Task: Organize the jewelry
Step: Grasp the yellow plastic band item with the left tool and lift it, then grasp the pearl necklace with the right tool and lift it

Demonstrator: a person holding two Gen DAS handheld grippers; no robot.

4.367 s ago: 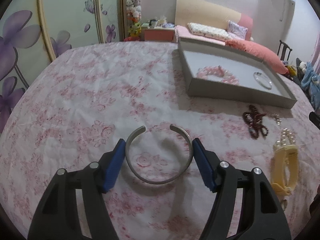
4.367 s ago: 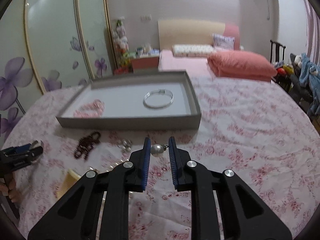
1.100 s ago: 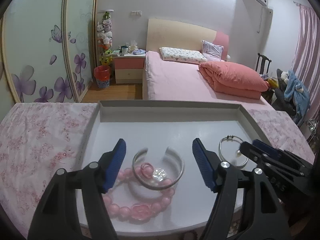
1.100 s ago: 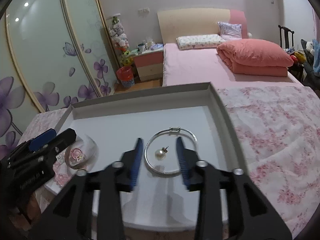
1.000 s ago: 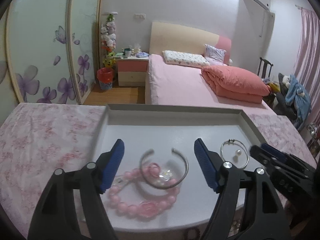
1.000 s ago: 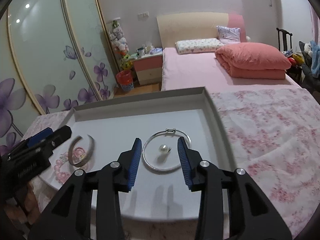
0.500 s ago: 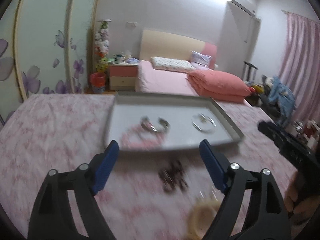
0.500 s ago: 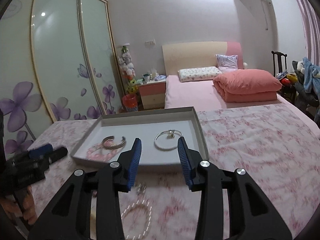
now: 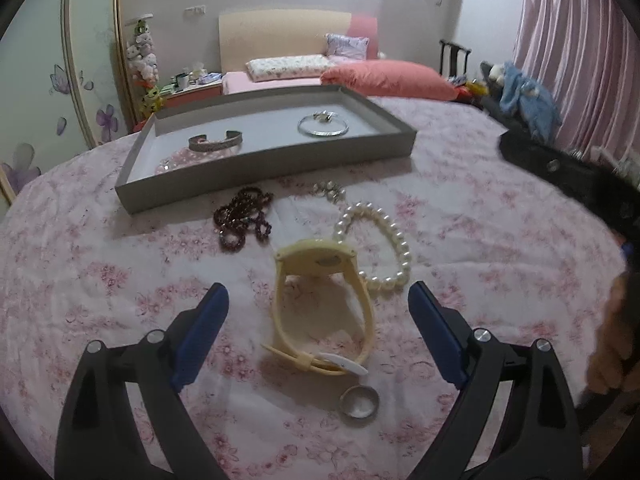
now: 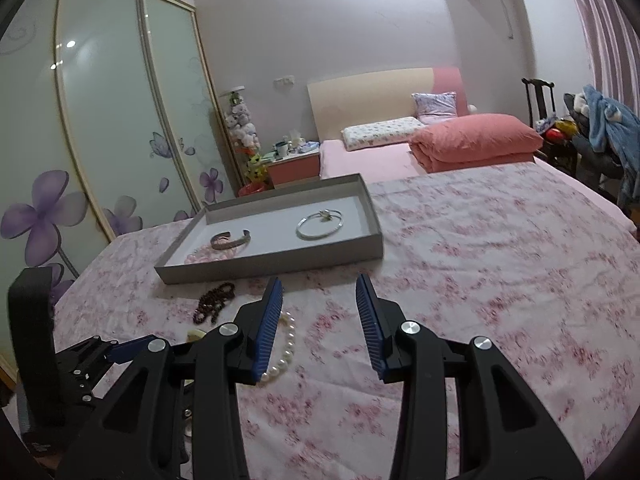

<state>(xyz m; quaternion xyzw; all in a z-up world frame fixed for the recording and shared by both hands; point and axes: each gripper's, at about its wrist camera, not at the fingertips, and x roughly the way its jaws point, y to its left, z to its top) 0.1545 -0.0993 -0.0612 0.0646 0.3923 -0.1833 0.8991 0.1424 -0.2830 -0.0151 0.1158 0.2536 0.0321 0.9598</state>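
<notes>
On the pink flowered bench cloth (image 9: 480, 216), a cream-yellow watch (image 9: 320, 304) lies just ahead of the left gripper (image 9: 318, 316), its closed strap making a long loop that runs from the face at the far end back toward the gripper, where the buckle and strap tail sit. The blue fingers (image 9: 200, 332) have just been opening and now stand very wide, one either side of the watch, pressing on nothing. A plain silver ring (image 9: 359, 401) lies close in front of the strap tail. A pearl bracelet (image 9: 380, 244) touches the watch's right side, a dark red bead strand (image 9: 242, 220) lies bunched to the left of it, and a small pearl earring (image 9: 330, 192) sits beyond.

The grey tray (image 9: 272, 168) lies crosswise further back, holding a silver cuff (image 9: 216, 142) resting over a pink bead bracelet (image 9: 188, 160), and a thin silver bangle (image 9: 323, 126) with a small stud just inside its far edge.

The right gripper (image 10: 320, 320) hangs above bare cloth, its fingers (image 10: 268, 328) partly apart and empty, pointing toward the tray's near wall, with the pearl bracelet partly hidden behind its left finger.
</notes>
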